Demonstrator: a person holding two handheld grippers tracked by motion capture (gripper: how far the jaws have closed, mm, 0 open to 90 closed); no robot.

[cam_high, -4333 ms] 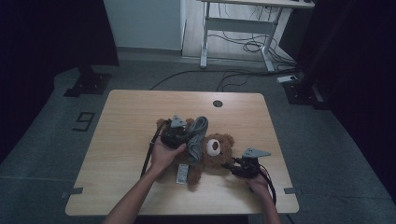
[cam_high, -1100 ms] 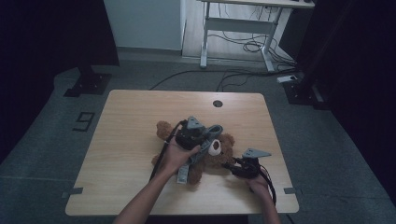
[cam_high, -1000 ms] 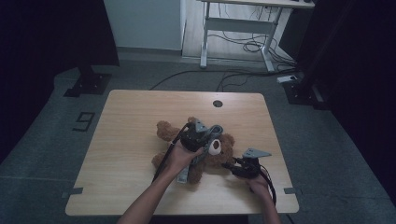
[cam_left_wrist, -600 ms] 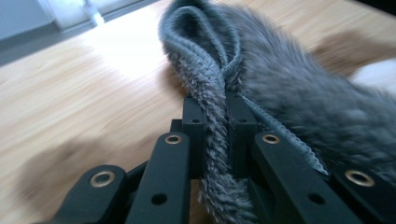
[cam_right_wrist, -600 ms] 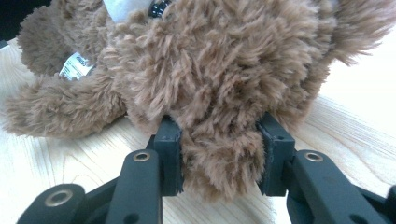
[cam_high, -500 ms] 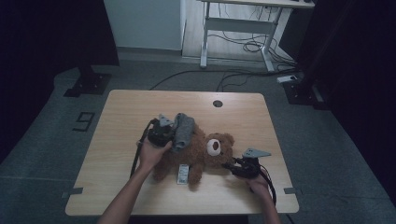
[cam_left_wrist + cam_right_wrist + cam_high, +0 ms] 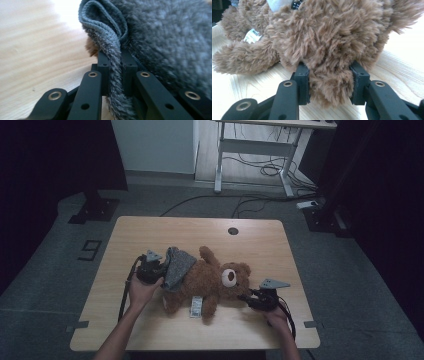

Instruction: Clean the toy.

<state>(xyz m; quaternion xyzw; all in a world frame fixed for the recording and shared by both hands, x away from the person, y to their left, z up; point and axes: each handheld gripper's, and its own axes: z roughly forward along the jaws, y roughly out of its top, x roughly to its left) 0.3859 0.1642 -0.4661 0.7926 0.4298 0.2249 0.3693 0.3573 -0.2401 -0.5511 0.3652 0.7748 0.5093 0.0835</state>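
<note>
Fingers [image 7: 103, 72] of the left gripper [image 7: 115, 72] are pinching a fold of grey cloth [image 7: 160, 37] tightly. Right gripper [image 7: 329, 82] is clamping the teddy bear [image 7: 329, 45] by its fur. From above, the bear is lying mid-table [image 7: 150, 230], cloth draping its lower body.

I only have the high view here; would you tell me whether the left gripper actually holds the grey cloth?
Observer: Yes, the left gripper is shut on a folded edge of the grey cloth.
Operator: Thank you. And is the right one gripping the bear?
Observer: The right gripper pinches a tuft of the teddy bear between its pads.
Operator: Is that tuft lifted?
Observer: No, it sits low, right at the table.
</note>
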